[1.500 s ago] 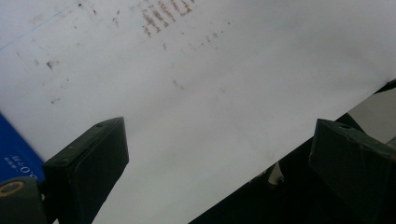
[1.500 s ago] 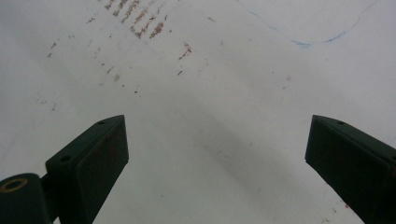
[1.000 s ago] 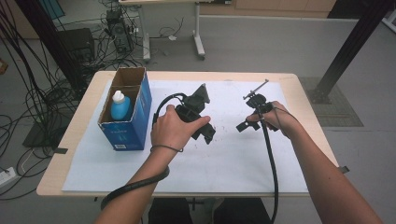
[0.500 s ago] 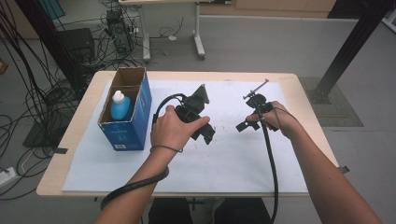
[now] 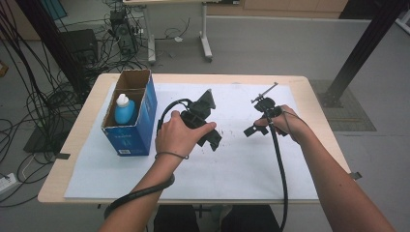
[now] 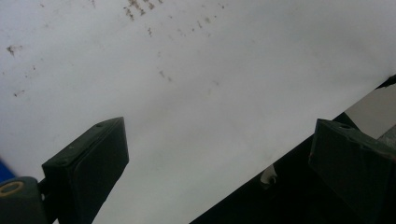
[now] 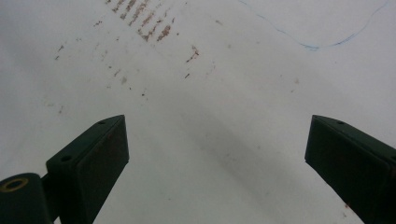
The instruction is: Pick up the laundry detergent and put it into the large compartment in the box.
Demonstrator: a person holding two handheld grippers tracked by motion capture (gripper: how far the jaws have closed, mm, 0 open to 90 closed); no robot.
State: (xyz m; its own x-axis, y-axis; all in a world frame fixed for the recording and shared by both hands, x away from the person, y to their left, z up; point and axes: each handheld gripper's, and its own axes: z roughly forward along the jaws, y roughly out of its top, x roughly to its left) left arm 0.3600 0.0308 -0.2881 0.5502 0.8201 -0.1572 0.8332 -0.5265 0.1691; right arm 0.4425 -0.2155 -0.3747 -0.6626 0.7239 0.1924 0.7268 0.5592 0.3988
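No task is given. My left gripper (image 5: 212,137) is held low over the white paper sheet (image 5: 232,164) near the table's middle. Its jaws stand wide apart in the left gripper view (image 6: 219,135), with only paper between them. My right gripper (image 5: 252,129) is held a little to the right, also just above the sheet. In the right gripper view (image 7: 215,135) it is open over bare paper with brown smudges (image 7: 149,25) and a thin blue pen line (image 7: 308,45).
An open blue cardboard box (image 5: 138,133) stands at the table's left, with a blue bottle with a white cap (image 5: 124,108) upright inside. A dark shape (image 6: 280,196) that I cannot identify crosses the lower right of the left gripper view. Cables trail toward the near edge.
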